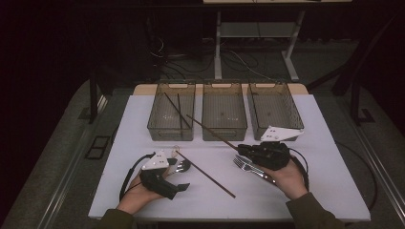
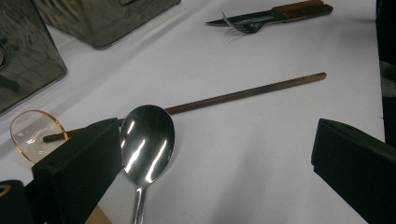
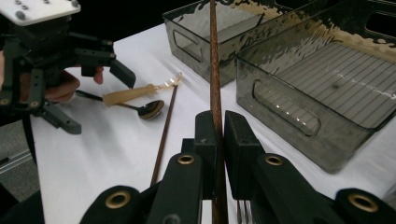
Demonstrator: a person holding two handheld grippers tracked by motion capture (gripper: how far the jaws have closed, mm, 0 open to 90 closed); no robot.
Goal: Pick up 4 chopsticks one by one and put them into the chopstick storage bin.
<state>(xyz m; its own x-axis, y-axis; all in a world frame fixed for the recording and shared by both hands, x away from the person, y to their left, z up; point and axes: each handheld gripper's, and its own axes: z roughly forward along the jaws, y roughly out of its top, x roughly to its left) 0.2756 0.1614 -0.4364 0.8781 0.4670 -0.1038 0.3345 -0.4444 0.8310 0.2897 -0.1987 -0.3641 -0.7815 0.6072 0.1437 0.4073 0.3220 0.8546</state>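
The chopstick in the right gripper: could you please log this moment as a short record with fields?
held item: brown chopstick, clamped between the jaws of the right gripper
aim: its free end points toward the three bins
left gripper: open, hovering by the metal spoon
on table: second chopstick, fork, knife, clear plastic spoon
left bin: already holds two chopsticks

Spoon (image 2: 147,140) beside chopstick (image 2: 243,95) on table (image 2: 261,163)
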